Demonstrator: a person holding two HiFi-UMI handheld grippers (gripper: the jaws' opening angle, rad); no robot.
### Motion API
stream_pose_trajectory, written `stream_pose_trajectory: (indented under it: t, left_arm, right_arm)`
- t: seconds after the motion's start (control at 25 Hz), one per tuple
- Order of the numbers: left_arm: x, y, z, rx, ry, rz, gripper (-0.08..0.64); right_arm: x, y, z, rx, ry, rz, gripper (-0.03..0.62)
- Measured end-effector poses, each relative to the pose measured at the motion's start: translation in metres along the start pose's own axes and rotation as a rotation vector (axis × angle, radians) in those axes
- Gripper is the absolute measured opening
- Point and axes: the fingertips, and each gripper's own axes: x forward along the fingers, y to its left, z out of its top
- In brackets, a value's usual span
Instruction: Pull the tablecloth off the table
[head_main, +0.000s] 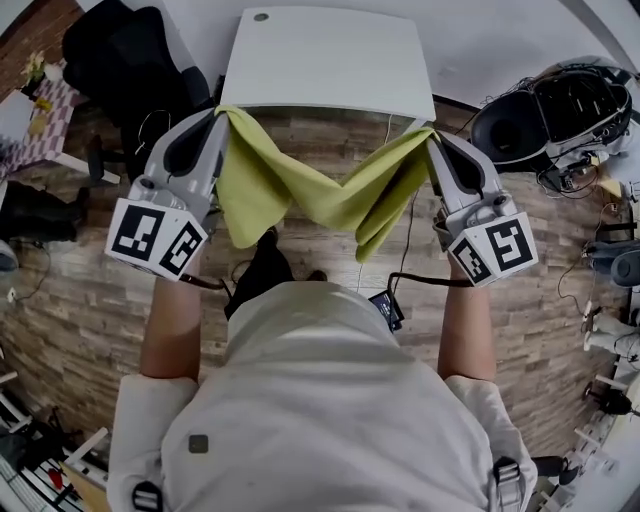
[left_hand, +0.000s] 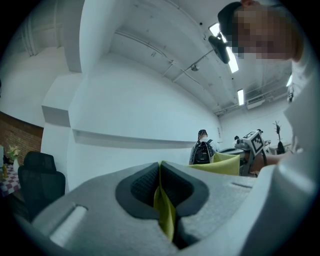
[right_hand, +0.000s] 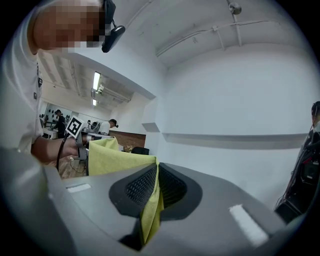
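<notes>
Tablecloth (head_main: 300, 190) (yellow-green) pinched, left tool (head_main: 222, 112), right tool (head_main: 432, 130)

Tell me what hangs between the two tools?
The yellow-green tablecloth sags between the left tool and right tool, seen in the head view.

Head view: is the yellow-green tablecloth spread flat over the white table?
No, the tablecloth hangs between the left tongs and right tongs, off the white table.

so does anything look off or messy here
Nothing stands out. The green tablecloth sags in loose folds between the left gripper and the right gripper, whose fingers are each shut on a corner of it, in front of the white table. No spill or damage shows.
</notes>
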Motion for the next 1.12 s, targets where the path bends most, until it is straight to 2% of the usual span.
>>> stream_pose_trajectory:
  t: [0.36,0.6,0.8,1.12]
  left_arm:
    - [-0.028,-0.004,-0.003,-0.001,0.009,-0.031,0.011]
    - [-0.046,-0.008,-0.007,0.017,0.015,-0.099,0.011]
    - [-0.065,0.028,-0.011,0.002,0.037,-0.134,0.012]
    - [-0.088,0.062,-0.018,-0.015,0.042,-0.15,0.012]
  right_arm:
    - [-0.007,0.043,-0.003,0.022,-0.007,0.002,0.02]
    - [-0.009,0.071,-0.002,0.018,-0.01,-0.061,0.02]
    - [0.013,0.097,0.004,0.024,-0.022,-0.141,0.02]
    - [0.039,0.143,-0.003,0.036,-0.018,-0.148,0.02]
